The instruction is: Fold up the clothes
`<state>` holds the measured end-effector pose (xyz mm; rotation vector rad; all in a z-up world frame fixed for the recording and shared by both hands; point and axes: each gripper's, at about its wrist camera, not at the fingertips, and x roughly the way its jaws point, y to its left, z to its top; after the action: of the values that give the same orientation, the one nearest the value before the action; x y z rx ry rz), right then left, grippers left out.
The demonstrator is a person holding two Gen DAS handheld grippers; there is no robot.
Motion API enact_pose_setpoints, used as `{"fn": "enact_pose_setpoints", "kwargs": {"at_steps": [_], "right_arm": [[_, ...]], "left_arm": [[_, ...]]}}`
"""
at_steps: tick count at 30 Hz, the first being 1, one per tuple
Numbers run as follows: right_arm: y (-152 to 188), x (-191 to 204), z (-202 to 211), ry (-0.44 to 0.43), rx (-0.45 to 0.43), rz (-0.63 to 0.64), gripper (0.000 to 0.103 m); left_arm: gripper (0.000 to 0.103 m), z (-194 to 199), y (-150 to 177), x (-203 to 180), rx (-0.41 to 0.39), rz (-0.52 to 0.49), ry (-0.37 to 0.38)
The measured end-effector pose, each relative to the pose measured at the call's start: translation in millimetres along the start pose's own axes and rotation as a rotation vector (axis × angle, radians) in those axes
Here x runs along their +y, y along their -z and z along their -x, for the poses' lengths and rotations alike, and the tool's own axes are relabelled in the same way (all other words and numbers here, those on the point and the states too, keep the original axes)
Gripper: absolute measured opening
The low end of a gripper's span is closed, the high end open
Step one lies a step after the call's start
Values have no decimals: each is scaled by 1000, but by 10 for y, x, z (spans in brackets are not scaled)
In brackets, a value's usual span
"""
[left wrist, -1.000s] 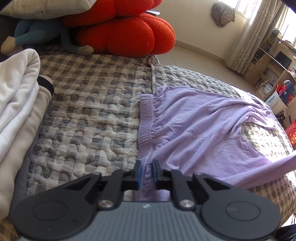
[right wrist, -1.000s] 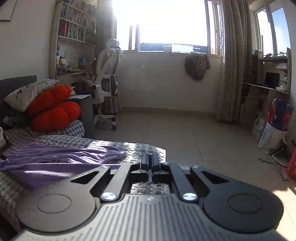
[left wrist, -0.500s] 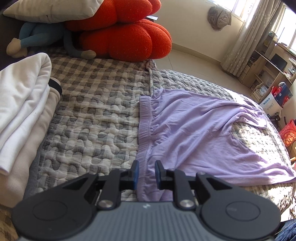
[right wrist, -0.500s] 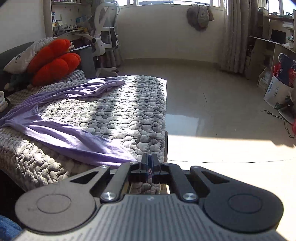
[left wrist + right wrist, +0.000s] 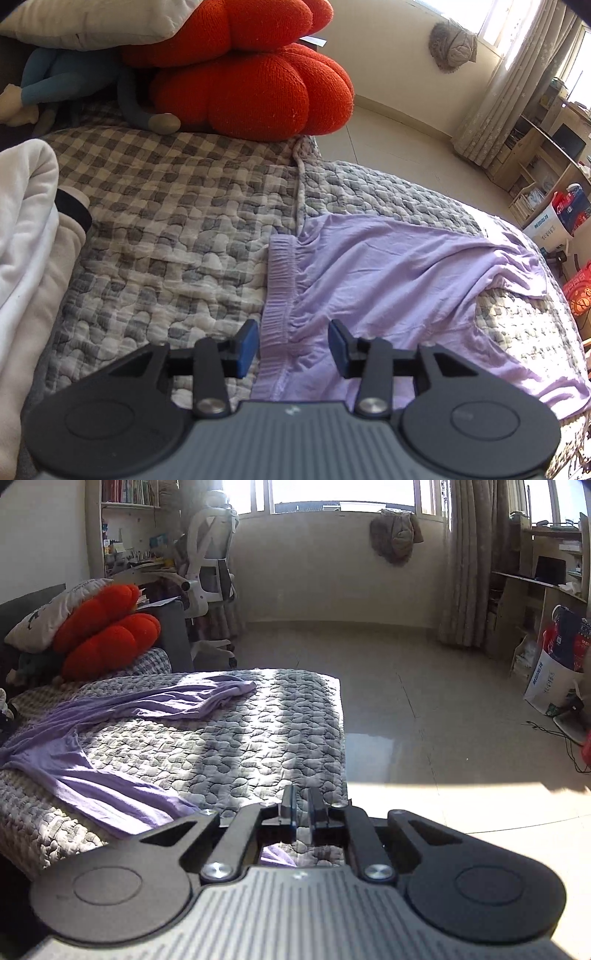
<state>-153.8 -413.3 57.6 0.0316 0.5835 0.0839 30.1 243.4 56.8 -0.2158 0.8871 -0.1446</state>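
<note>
Ahead of me a wide window fills the top of the right view, and sun falls in a bright band across the tiled floor at lower right. A curtain hangs at upper right, beside a desk. A bookshelf and a white chair stand at upper left. The cream wall runs below the window. My bed, under a quilt, fills the lower left.
</note>
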Motion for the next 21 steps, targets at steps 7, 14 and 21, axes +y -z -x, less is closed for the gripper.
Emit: {"fn": "enact_pose_setpoints", "kwargs": {"at_steps": [7,14,21], "right_arm": [[-425,128,-505,-10,40,-68,12],[-872,274,-1644,-49,167,-266,36],[-1260,694,-2685,-61,240,-190,37]], "left_arm": [[44,-488,-434,51,-28,117,-17],[29,-883,-552,-77,-21,83,-67],[22,-805,-679,-146,-77,24,-136]]}}
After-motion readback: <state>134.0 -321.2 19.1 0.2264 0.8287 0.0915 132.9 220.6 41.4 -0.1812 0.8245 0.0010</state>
